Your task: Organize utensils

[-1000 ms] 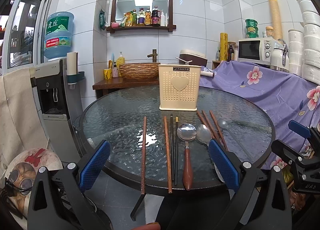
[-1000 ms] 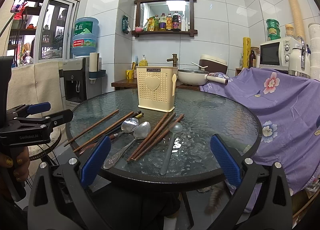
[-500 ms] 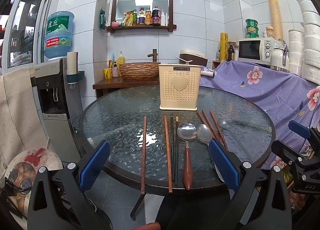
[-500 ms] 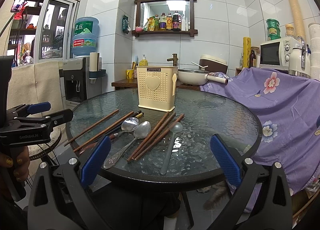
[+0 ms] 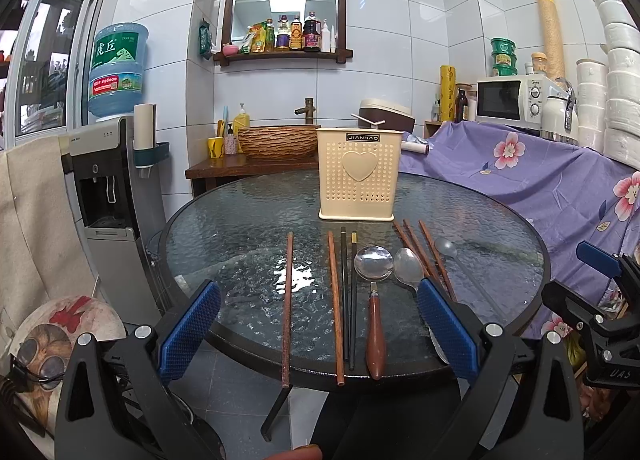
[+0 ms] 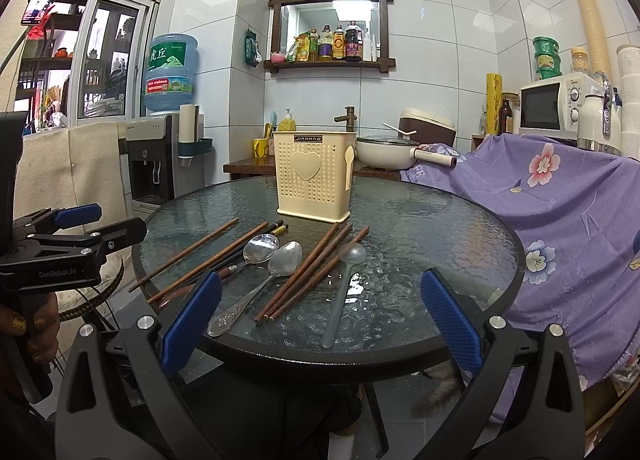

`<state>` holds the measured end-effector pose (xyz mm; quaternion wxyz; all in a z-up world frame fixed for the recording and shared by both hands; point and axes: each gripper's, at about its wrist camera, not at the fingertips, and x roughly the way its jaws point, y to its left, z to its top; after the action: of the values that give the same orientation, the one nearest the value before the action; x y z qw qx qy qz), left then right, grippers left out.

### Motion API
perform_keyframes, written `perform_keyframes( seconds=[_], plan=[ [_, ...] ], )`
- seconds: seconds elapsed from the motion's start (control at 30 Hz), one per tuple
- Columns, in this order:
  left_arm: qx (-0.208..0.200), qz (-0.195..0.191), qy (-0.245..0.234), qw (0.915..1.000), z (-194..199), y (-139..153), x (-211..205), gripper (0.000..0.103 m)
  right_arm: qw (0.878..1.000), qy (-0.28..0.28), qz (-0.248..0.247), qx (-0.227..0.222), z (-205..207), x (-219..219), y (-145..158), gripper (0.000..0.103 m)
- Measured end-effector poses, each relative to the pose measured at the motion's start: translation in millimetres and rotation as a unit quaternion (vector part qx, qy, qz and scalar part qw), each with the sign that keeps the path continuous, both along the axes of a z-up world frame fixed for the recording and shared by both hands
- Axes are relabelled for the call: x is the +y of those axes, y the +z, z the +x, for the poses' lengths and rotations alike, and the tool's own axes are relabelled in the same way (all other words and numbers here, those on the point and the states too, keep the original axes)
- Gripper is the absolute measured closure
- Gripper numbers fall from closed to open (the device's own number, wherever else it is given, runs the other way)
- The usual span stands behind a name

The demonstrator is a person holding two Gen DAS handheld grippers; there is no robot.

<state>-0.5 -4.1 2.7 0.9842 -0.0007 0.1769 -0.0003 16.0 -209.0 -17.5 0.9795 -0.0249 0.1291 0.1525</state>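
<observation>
Nearby, chopsticks and spoons before the cream holder.

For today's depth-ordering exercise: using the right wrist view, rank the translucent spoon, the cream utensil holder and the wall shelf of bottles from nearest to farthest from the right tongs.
1. Translucent spoon: on the glass table, just ahead of the right tongs, between their tips.
2. Cream utensil holder: upright, towards the table's far side, centre.
3. Wall shelf of bottles: on the tiled back wall, above the holder.
</observation>
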Motion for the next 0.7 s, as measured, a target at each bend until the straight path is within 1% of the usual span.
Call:
perform_keyframes(
  seconds=[0.13, 0.2, 0.3, 0.37, 0.47, 0.57, 0.63, 0.7],
  plan=[
    [0.005, -0.001, -0.001, 1.0000, 2, -1, 1, 0.006, 1.000, -0.001, -0.003, 0.002, 2, 4, -1, 0.005],
    [0.018, 0.002, 0.004, 0.9998, 6, -4, 3, 0.006, 1.000, -0.003, -0.006, 0.007, 4, 4, -3, 0.005],
    [0.049, 0.006, 0.010, 0.9987, 20, -10, 10, 0.006, 1.000, -0.006, -0.013, 0.024, 14, 5, -8, 0.005],
    [0.065, 0.008, 0.015, 0.9977, 29, -12, 18, 0.006, 0.999, -0.010, -0.022, 0.044, 26, 5, -9, 0.005],
    [0.079, 0.015, 0.022, 0.9965, 41, -10, 29, 0.006, 0.997, -0.011, -0.024, 0.068, 44, 2, -9, 0.005],
    [0.086, 0.028, 0.029, 0.9955, 56, -3, 39, 0.006, 0.995, -0.013, -0.033, 0.092, 66, 2, -8, 0.005],
    [0.099, 0.044, 0.034, 0.9935, 71, 0, 43, 0.006, 0.993, -0.014, -0.044, 0.104, 80, 3, -7, 0.005],
    [0.113, 0.051, 0.027, 0.9919, 85, 1, 46, 0.010, 0.991, -0.021, -0.057, 0.117, 94, 4, -7, 0.008]
  ],
)
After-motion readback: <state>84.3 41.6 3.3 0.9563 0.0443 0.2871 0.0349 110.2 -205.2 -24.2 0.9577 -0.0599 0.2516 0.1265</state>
